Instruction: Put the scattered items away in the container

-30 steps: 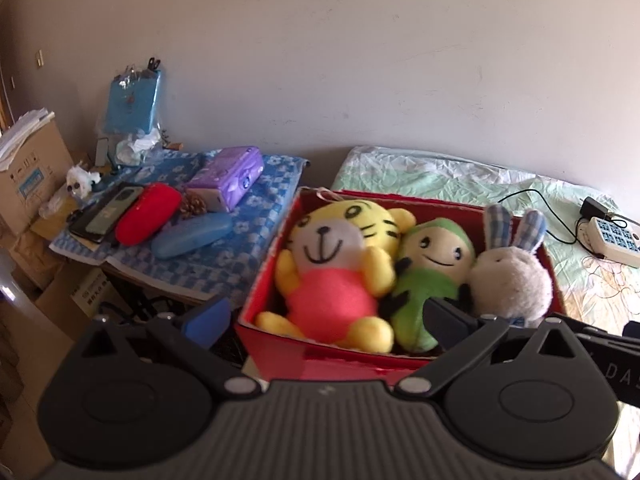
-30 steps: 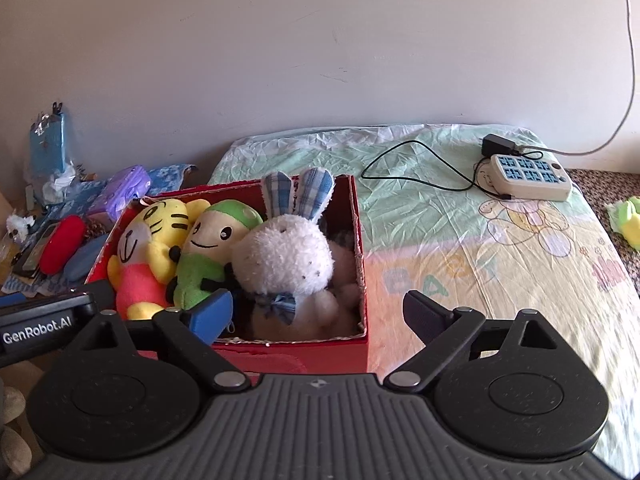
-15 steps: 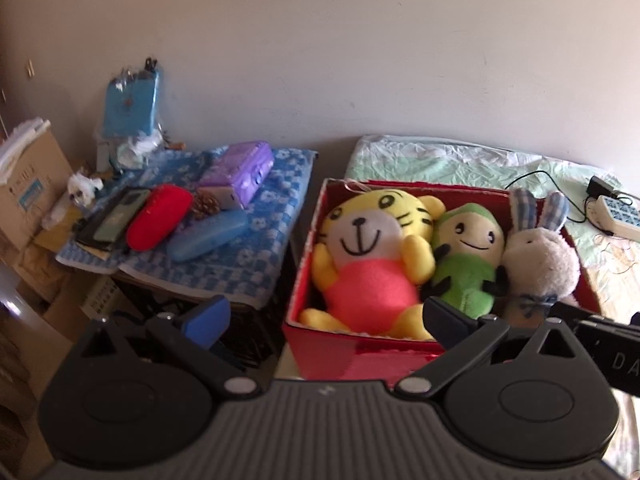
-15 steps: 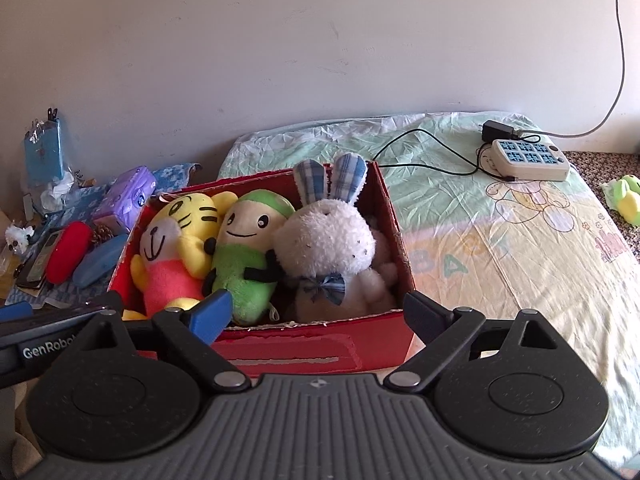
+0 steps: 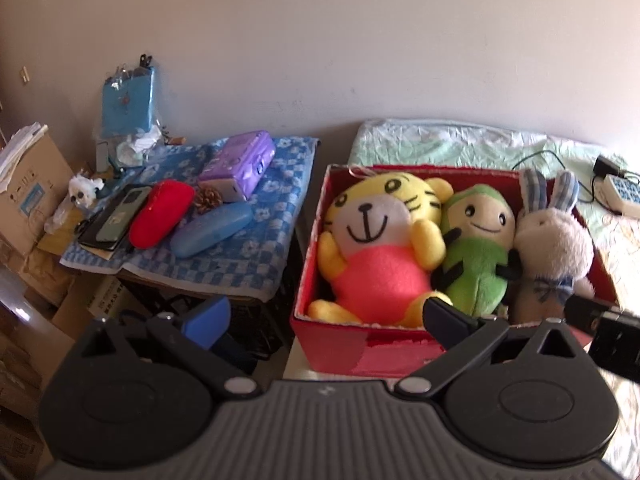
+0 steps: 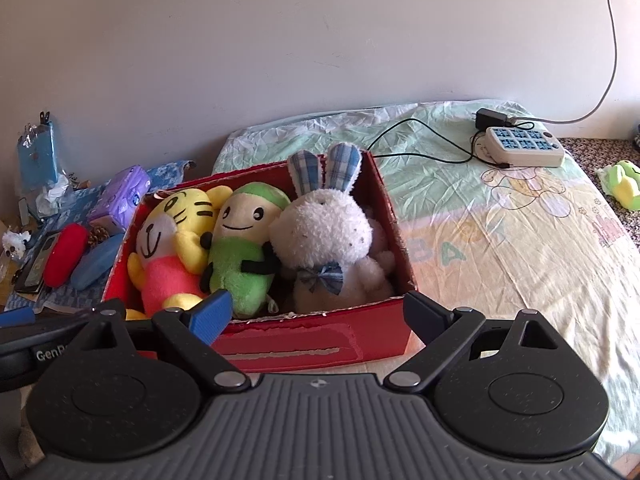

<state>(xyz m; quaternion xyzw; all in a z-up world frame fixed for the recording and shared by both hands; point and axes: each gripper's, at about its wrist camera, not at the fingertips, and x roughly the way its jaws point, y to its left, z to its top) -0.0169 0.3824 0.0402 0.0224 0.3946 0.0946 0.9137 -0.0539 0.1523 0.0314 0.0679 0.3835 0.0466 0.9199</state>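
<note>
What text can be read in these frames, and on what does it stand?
"GenR", cut off by the right gripper: on the left gripper's body.
"BABY": pastel letters on the bedsheet; the pink word further right is too blurred.
Cardboard box label: too small to read.

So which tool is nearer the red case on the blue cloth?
Left. The left tool hangs open short of the red case, which lies ahead to its left; the right tool sits farther right, facing the red box.
</note>
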